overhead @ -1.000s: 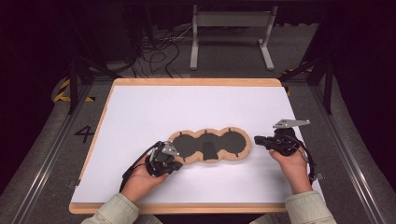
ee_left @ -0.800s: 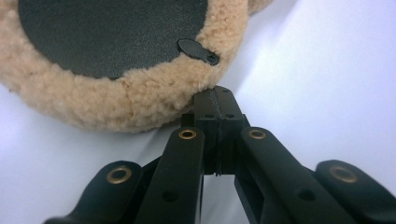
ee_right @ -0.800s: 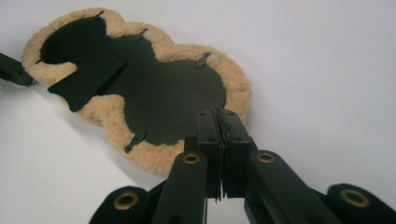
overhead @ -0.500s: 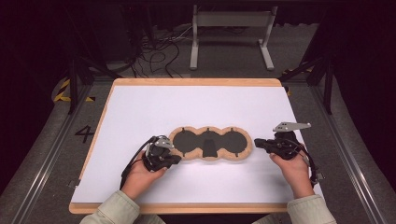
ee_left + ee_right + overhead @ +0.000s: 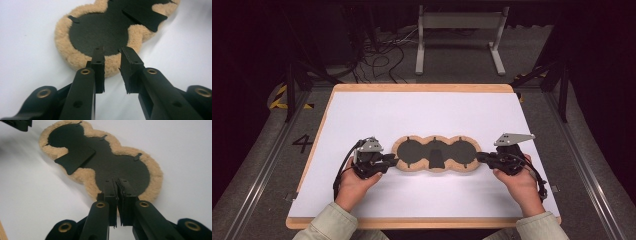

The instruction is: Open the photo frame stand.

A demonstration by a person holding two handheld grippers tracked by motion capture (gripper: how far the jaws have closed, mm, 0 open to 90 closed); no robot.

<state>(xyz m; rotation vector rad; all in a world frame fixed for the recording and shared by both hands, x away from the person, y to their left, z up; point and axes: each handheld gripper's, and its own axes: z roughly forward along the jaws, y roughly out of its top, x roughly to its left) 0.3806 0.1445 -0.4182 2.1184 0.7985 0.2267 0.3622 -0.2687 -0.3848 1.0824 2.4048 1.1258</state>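
The three-lobed fleece pad [image 5: 434, 154] lies flat between the grippers, its near lobe just ahead of the half-open, empty left gripper [image 5: 112, 53], while the right gripper [image 5: 117, 181] pinches its opposite rim.

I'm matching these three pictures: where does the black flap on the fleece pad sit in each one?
High view: black flap at the fleece pad's middle lobe, near edge.
Left gripper view: flap top right, beyond the jaws.
Right gripper view: flap upper left.
Shared landmark: the pad's tan fleece border.
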